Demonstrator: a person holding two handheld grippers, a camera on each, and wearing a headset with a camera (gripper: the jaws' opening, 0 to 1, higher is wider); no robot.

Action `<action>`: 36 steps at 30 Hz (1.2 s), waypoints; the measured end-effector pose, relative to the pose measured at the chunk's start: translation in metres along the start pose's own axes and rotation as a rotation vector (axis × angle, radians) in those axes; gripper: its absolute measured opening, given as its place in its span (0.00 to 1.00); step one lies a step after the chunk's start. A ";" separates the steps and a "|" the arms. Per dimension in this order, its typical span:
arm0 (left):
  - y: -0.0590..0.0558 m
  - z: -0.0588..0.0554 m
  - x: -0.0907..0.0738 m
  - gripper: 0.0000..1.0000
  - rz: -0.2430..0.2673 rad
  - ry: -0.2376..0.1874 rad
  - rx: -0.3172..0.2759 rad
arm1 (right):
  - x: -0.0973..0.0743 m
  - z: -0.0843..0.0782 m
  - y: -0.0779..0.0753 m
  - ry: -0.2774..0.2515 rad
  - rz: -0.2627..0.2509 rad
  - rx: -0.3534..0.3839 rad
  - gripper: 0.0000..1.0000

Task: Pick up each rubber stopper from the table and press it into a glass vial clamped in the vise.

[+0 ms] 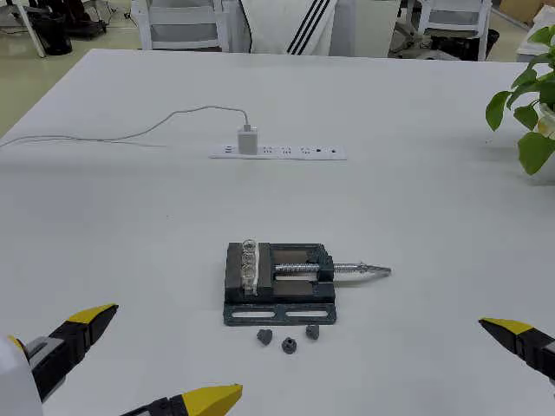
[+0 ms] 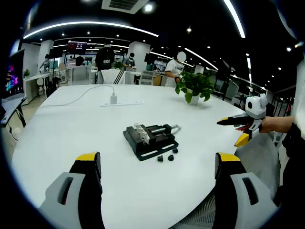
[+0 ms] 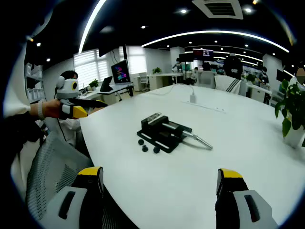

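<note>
**Three stoppers loose on the table, both grippers wide and empty**

Three dark grey rubber stoppers point(image 1: 289, 346) lie on the white table point(image 1: 416, 208), just on the near side of the vise point(image 1: 279, 282). They are close together but do not touch one another. A short row of clear glass vials point(image 1: 250, 264) stands upright, clamped between the jaws at the vise's left end; their exact number is hard to tell. The vise's screw handle point(image 1: 362, 271) sticks out to the right.

The left gripper point(image 1: 152, 360) hovers at the near left, well apart from the vise, with its yellow-tipped jaws spread wide and nothing between them. The right gripper point(image 3: 160, 175) hangs at the near right, also spread wide and empty.

Farther back, a white power strip point(image 1: 286, 152) lies on the table with a charger point(image 1: 248, 139) plugged in and its cable point(image 1: 130, 135) trailing left. A green plant point(image 1: 529, 104) stands at the far right edge.
</note>
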State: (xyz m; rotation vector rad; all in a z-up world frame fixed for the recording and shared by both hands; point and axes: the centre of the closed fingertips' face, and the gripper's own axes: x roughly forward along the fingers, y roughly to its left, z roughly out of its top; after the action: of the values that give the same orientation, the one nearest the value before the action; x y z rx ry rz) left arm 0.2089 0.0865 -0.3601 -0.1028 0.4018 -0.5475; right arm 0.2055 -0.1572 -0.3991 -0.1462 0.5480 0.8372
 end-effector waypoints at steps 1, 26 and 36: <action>0.001 -0.001 -0.001 0.99 0.003 0.001 0.000 | 0.000 -0.001 0.000 0.005 0.000 -0.003 0.98; 0.005 -0.010 -0.003 0.97 0.024 0.030 0.014 | 0.017 -0.004 -0.011 0.061 0.023 -0.048 0.93; 0.003 -0.012 -0.003 0.97 0.012 0.040 0.025 | 0.025 -0.006 -0.012 0.082 0.044 -0.075 0.91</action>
State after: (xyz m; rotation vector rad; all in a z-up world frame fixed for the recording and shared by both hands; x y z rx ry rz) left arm 0.2037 0.0909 -0.3708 -0.0656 0.4338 -0.5432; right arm 0.2250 -0.1505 -0.4181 -0.2392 0.5986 0.8979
